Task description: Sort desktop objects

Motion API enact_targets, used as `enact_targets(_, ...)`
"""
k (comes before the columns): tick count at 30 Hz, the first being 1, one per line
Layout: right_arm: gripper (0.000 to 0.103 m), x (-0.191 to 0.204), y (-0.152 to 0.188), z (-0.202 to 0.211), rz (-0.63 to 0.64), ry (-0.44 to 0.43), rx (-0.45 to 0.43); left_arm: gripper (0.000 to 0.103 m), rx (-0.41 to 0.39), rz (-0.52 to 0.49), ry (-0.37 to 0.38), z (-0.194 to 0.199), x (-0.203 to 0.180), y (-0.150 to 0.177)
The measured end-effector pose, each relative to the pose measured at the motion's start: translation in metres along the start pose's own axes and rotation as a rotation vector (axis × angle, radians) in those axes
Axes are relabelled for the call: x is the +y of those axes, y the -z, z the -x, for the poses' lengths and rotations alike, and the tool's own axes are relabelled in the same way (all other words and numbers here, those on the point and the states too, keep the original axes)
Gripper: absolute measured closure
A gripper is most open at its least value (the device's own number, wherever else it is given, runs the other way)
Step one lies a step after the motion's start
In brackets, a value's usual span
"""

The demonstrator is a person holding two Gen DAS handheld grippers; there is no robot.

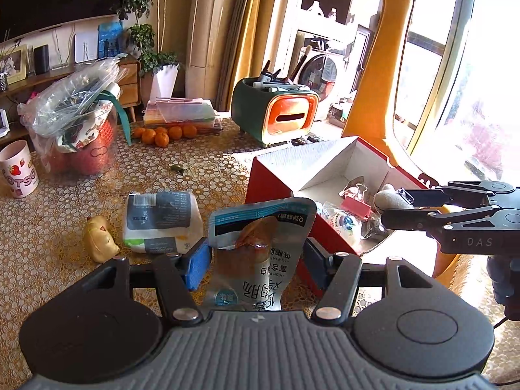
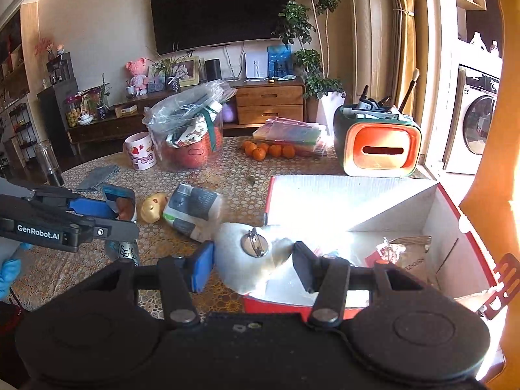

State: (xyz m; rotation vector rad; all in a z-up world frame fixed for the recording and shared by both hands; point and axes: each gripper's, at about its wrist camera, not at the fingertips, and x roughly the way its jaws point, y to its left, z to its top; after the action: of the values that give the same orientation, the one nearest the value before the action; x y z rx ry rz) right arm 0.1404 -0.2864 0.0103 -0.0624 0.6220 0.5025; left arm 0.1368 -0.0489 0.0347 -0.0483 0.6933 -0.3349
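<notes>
Both angled downward, left tool (image 1: pixel 256 256) clamps a snack pouch (image 1: pixel 260 247), right tool (image 2: pixel 253 256) a plush toy (image 2: pixel 250 260).

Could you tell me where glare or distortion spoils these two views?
Left wrist view: the window is blown out white, while the red box and the snack pouch in the left gripper stay legible; straight edges bow from the fisheye. Right wrist view: sunlight washes out the box's white inner wall and the plush toy in the right gripper.

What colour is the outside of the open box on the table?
Red outside, white inside: the box shows it best in the left wrist view.
</notes>
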Motion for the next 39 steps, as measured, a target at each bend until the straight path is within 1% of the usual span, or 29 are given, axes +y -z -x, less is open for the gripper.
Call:
enact_targets(4,0.051,-0.021,-0.001,0.001,-0.010,0.038,0.001,0.042,-0.007,-0.022,0.029,-0.005,-0.017,-0.015)
enact_targets(10,0.051,-0.054,0.001,0.001,-0.025,0.103,0.007,0.042,-0.015,-0.081,0.057,-0.016,-0.044,-0.037)
enact_targets(15,0.051,-0.075,0.003,-0.005,-0.035,0.139,0.020,0.042,-0.008,-0.118,0.077,-0.041,-0.066,-0.056)
enact_targets(19,0.051,-0.086,0.004,-0.011,-0.034,0.161,0.028,0.042,0.003,-0.127,0.084,-0.063,-0.076,-0.070)
enact_targets(23,0.051,-0.098,0.006,-0.015,-0.042,0.179,0.035,0.042,0.013,-0.158,0.073,-0.088,-0.088,-0.083)
enact_targets(29,0.051,-0.106,0.009,-0.029,-0.037,0.185,0.065,0.042,0.076,-0.196,0.049,-0.133,-0.101,-0.093)
enact_targets(32,0.051,-0.106,0.011,-0.038,-0.027,0.185,0.086,0.042,0.110,-0.222,0.025,-0.154,-0.105,-0.092)
enact_targets(35,0.051,-0.109,0.013,-0.047,-0.038,0.177,0.105,0.042,0.150,-0.234,0.018,-0.174,-0.111,-0.090)
enact_targets(39,0.051,-0.109,0.017,-0.057,-0.039,0.168,0.125,0.042,0.190,-0.254,-0.002,-0.195,-0.116,-0.086)
